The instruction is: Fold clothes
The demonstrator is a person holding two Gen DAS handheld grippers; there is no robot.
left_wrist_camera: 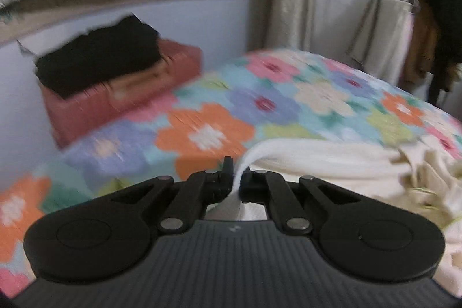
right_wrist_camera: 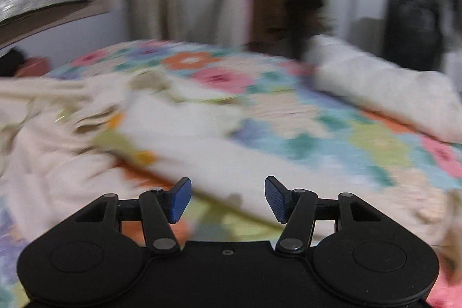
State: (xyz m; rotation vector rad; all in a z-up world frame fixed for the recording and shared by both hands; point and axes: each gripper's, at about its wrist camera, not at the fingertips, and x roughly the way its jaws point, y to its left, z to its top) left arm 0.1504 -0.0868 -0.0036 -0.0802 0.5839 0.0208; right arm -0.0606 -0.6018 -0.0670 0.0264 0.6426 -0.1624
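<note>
A cream white garment (left_wrist_camera: 317,163) lies on the flowered bedspread (left_wrist_camera: 260,106). My left gripper (left_wrist_camera: 237,181) is shut on an edge of the garment and holds that edge a little above the bed. In the right wrist view the same garment (right_wrist_camera: 187,134) lies crumpled and spread across the bedspread (right_wrist_camera: 332,140), blurred by motion. My right gripper (right_wrist_camera: 228,199) is open and empty, its blue pads (right_wrist_camera: 180,199) just above the garment's near edge.
A red cushion (left_wrist_camera: 121,94) with a folded black garment (left_wrist_camera: 98,59) on it sits at the bed's far left by the wall. A clothes rack (left_wrist_camera: 418,19) with hanging clothes stands beyond the bed. A white pile (right_wrist_camera: 389,88) lies at the bed's far right.
</note>
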